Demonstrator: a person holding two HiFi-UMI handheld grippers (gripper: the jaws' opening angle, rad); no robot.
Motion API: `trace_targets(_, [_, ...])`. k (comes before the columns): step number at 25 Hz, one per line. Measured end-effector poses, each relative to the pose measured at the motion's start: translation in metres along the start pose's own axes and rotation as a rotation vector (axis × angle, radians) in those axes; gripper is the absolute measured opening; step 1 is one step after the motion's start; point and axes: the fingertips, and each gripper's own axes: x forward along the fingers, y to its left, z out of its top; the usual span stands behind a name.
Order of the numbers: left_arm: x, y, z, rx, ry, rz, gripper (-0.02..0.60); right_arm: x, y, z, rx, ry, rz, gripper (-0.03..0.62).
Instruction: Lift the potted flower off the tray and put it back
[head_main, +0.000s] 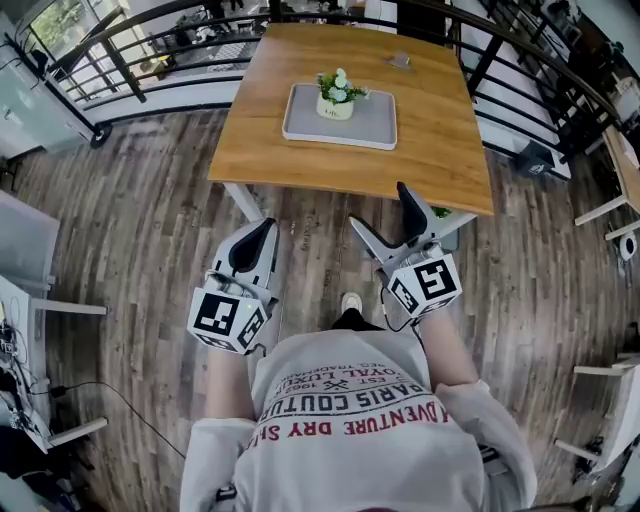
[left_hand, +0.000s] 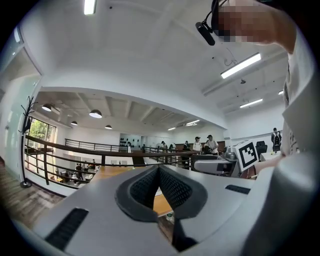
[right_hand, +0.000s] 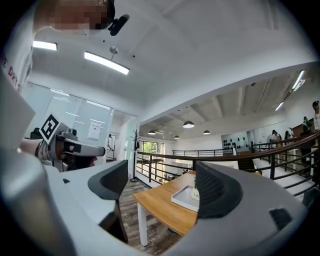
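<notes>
The potted flower, white blooms in a small cream pot, stands on the grey tray on the wooden table. Both grippers are held level over the floor, short of the table's near edge and well apart from the tray. My left gripper is shut with nothing in it, and its pads meet at the tip. My right gripper is open and empty. In the right gripper view the tray shows between the fingers, and the right pad hides most of the pot.
A black railing curves round the far side of the table. White furniture stands at the left and right edges. Wooden plank floor lies between me and the table. Several people stand far off.
</notes>
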Motion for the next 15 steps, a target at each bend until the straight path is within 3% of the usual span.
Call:
trace_targets(9, [0.129,0.005,0.014,-0.057,-0.061,0.000,0.012,0.054,-0.116,-0.016,0.000,0.068,0.036,0.411])
trace_targets(15, [0.182,0.023,0.000,-0.044,0.001,0.014,0.012,0.086,-0.156,-0.046,-0.023,0.154,0.060,0.411])
